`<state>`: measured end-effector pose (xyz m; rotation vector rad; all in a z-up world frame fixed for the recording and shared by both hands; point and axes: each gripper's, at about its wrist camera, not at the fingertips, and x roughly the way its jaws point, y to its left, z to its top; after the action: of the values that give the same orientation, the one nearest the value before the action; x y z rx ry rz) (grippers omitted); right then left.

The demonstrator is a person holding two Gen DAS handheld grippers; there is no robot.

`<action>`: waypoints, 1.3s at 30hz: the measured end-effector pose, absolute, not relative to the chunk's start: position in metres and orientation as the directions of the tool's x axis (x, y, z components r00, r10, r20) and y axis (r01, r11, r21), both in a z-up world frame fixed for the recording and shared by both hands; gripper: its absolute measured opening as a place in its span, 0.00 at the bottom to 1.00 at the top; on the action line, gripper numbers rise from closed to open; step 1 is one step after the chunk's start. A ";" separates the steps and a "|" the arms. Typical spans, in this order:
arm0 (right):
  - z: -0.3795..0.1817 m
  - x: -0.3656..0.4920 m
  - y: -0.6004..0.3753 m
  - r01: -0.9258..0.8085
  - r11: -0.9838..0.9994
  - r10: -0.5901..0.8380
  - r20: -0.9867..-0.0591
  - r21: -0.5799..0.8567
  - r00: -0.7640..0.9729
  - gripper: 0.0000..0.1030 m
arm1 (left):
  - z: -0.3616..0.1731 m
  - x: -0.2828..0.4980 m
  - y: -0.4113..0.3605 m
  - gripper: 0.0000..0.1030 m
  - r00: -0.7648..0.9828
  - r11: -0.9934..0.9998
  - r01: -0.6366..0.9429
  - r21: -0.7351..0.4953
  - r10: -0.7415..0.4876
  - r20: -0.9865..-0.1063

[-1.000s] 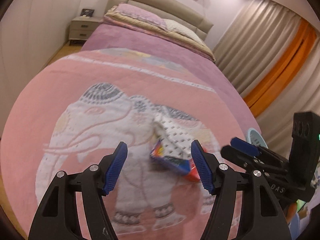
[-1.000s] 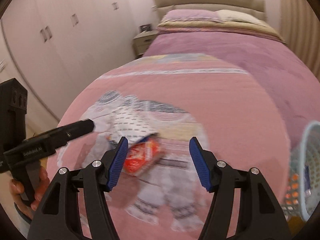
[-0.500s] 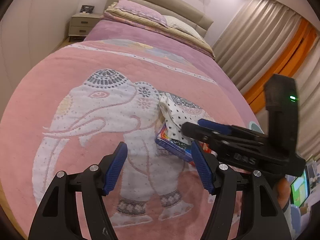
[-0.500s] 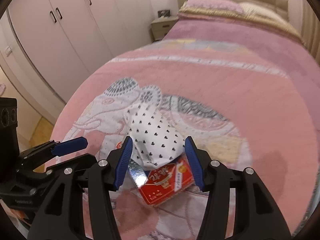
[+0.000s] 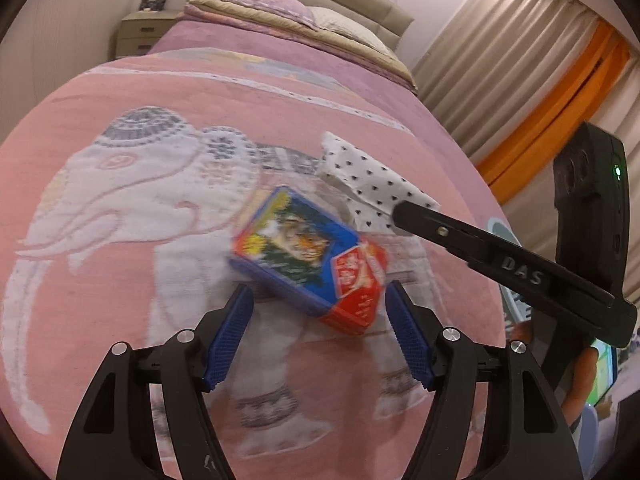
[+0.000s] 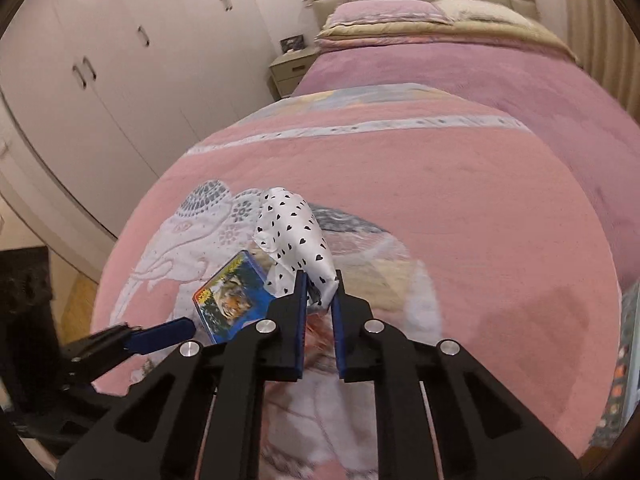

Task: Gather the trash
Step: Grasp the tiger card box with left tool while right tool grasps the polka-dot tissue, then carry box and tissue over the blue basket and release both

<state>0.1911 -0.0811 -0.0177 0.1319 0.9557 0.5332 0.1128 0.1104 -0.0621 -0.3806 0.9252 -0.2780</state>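
A white paper wrapper with black hearts lies on the pink elephant blanket; my right gripper is shut on its near end. It also shows in the left wrist view, pinched by the right gripper's black fingers. A blue and red box with a tiger picture lies beside the wrapper, just ahead of my left gripper, which is open with the box's near end between its fingertips. The box shows in the right wrist view too.
The bed runs back to pillows and a headboard. A nightstand stands at the far left, white wardrobes along the left wall, curtains on the right. A light basket sits at the bed's right edge.
My right gripper closed on the heart wrapper and lifted it off the box. The box is uncovered. My left gripper moved forward to the box.
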 end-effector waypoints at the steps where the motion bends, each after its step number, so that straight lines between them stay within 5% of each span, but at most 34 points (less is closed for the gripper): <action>1: -0.017 0.190 -0.090 -0.352 0.878 0.466 -0.749 0.325 0.472 0.09 | -0.062 0.116 0.106 0.66 0.571 0.905 0.071 -0.420 -0.382 -0.727; 17: -0.005 0.158 -0.163 -0.172 0.973 0.227 -0.756 0.153 0.614 0.09 | -0.052 0.177 0.040 0.76 0.565 0.974 0.143 -0.176 -0.227 -0.794; 26: -0.018 0.146 -0.175 -0.183 0.971 0.233 -0.776 0.154 0.586 0.10 | -0.057 0.163 0.031 0.65 0.578 0.990 0.132 -0.058 -0.124 -0.806; 33: -0.022 0.145 -0.181 -0.173 0.957 0.290 -0.767 0.233 0.573 0.47 | -0.054 0.155 0.045 0.63 0.590 0.982 0.114 -0.152 -0.190 -0.784; 39: -0.023 0.156 -0.175 -0.181 0.952 0.306 -0.766 0.246 0.565 0.48 | -0.052 0.151 0.048 0.62 0.596 0.977 0.116 -0.176 -0.211 -0.775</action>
<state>0.1558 -0.1747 -0.0231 0.1452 0.9276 0.2876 0.1510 0.0475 -0.0517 -0.1114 0.9129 -0.1902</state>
